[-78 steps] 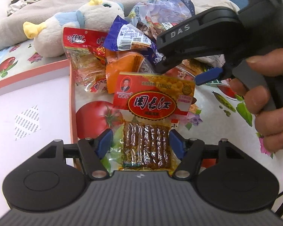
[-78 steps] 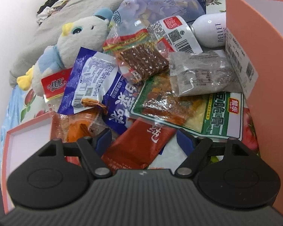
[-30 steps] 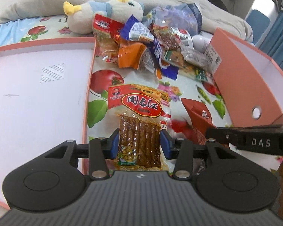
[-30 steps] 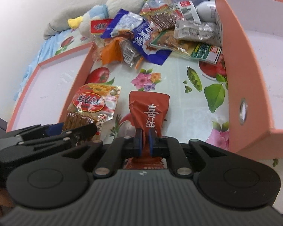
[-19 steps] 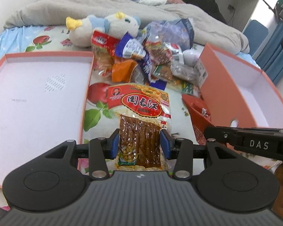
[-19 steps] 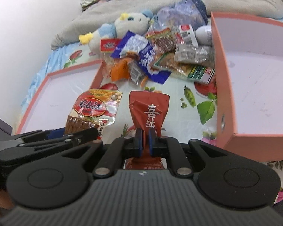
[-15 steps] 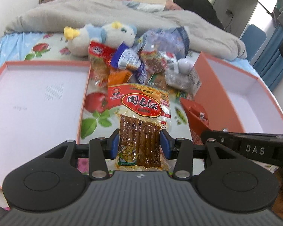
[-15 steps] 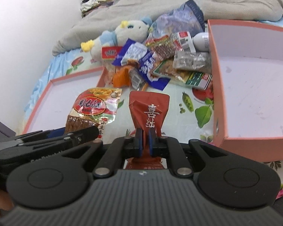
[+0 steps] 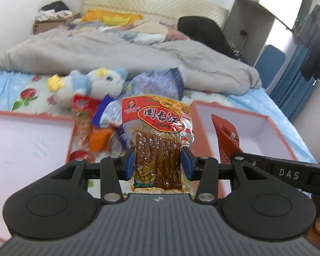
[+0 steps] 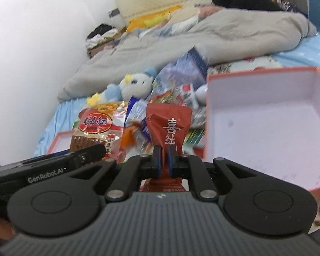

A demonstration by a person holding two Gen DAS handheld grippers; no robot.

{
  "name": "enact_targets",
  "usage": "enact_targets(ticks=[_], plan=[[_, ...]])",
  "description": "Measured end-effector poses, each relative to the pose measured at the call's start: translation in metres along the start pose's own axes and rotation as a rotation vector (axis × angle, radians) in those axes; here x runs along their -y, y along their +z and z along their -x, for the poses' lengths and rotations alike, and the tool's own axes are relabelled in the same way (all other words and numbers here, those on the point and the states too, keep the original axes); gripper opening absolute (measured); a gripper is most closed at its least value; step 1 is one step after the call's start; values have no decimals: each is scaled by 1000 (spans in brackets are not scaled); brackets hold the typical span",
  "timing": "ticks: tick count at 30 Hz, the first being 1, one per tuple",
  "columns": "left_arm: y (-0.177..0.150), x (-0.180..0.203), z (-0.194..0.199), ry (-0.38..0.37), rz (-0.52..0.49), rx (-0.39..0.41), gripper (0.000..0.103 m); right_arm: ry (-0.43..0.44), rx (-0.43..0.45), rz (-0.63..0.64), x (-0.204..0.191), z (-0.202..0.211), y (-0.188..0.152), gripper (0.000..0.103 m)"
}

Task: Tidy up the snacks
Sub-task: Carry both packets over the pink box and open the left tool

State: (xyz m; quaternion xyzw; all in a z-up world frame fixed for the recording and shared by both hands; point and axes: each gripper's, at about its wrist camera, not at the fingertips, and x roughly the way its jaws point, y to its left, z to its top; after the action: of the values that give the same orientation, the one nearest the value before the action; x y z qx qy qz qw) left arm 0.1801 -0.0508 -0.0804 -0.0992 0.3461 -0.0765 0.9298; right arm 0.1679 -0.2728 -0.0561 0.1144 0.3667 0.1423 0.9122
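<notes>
Above bed (image 9: 117, 49), left gripper (image 9: 157, 166) pinches tofu pack (image 9: 157, 132); right gripper (image 10: 163, 161) (level) pinches red pouch (image 10: 168, 123).

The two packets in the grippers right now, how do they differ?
The left gripper holds a clear-windowed snack packet showing brown strips; the right gripper holds an opaque dark red packet. The left's fingers span its packet's width; the right's pinch a narrow fold. Both are lifted, upright.
</notes>
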Motion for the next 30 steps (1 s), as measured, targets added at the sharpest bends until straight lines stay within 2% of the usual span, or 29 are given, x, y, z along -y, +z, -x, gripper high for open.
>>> enact_targets(ticks=[7, 12, 20, 25, 30], plan=[[36, 52, 0, -51, -53, 58, 50, -35, 102, 0, 25, 27, 31, 10], [47, 94, -10, -85, -100, 57, 50, -73, 155, -7, 53, 40, 47, 10], [51, 150, -53, -123, -151, 9, 50, -138, 135, -14, 106, 34, 51, 10], [46, 178, -92, -149, -187, -64, 50, -181, 109, -16, 137, 21, 45, 7], [34, 189, -139, -134, -208, -159, 50, -212, 31, -58, 170, -6, 31, 7]])
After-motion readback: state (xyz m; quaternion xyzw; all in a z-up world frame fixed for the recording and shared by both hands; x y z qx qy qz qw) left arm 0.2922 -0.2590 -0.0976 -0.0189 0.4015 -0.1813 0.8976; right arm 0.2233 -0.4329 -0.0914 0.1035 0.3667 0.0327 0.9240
